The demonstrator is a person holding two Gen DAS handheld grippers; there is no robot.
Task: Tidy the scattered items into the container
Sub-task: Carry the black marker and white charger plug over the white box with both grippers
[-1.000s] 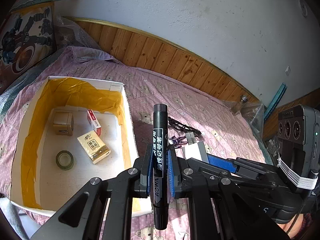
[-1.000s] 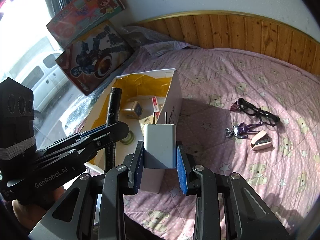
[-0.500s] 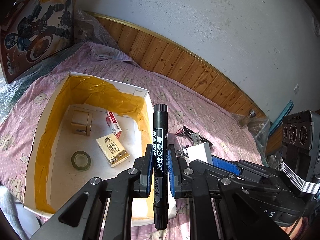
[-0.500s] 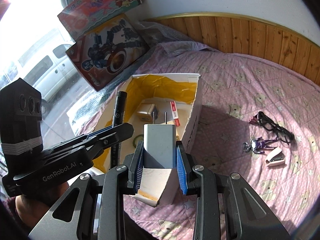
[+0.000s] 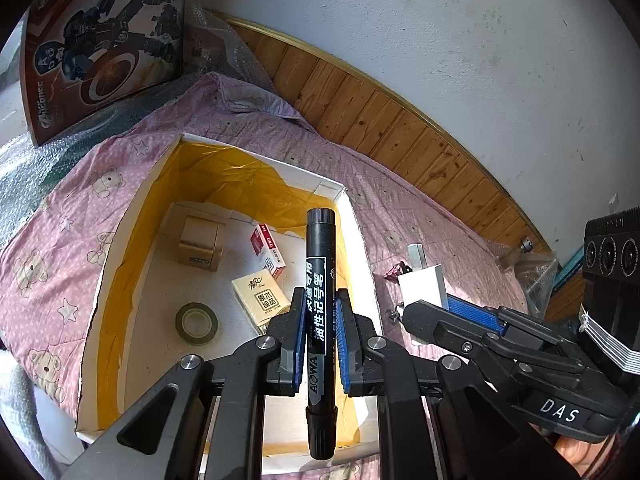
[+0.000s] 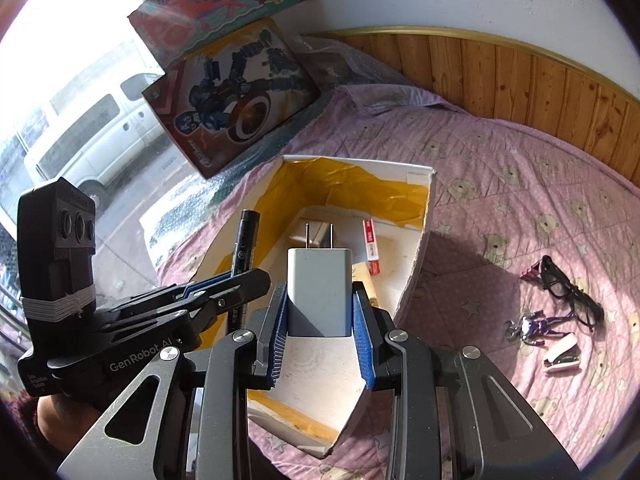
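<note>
Both handheld grippers hang over the white cardboard box lined with yellow tape, each clamped on its load. Left gripper pinches a black cylindrical marker pen with white lettering upright between its blue pads, the pen's cap end above the box floor. Right gripper squeezes a white two-prong plug charger with the prongs pointing forward, above the near part of the box.

Inside the box lie a small gold cube-shaped box, a red and white pack, a cream tissue pack with printed characters and a roll of clear tape, all apart from one another.

Well to the right of the box, on the pink bear-print quilt, sit black-framed glasses, a purple figure keychain and a small pink stapler, close together
</note>
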